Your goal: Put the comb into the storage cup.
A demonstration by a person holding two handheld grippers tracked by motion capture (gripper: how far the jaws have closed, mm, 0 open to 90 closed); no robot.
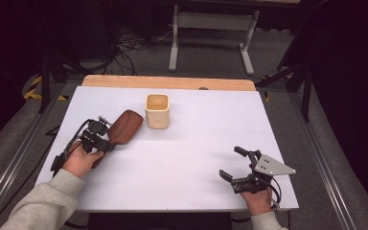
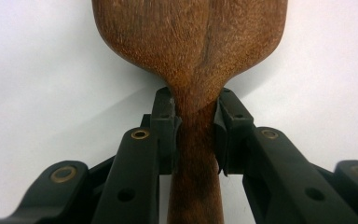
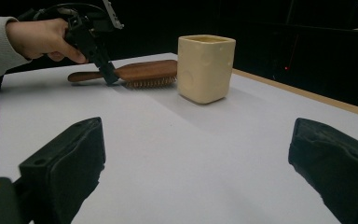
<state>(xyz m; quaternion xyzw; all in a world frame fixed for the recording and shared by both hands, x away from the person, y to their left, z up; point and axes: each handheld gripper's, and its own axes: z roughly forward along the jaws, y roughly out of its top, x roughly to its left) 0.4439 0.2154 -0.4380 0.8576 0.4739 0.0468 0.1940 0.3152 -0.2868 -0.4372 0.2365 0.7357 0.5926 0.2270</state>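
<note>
A dark brown wooden hairbrush lies bristles down on the white table, left of centre. My left gripper is shut on its narrow neck where handle meets head; in the left gripper view both pads press the wood of the brush on either side, with the gripper centred on the neck. A cream square cup stands upright just right of the brush head. My right gripper rests open near the front right, nothing between its jaws. The right gripper view shows the brush, the cup and the left gripper.
The white table top has a wooden strip along its far edge. A grey desk frame and cables stand on the floor behind. Dark stands flank the table.
</note>
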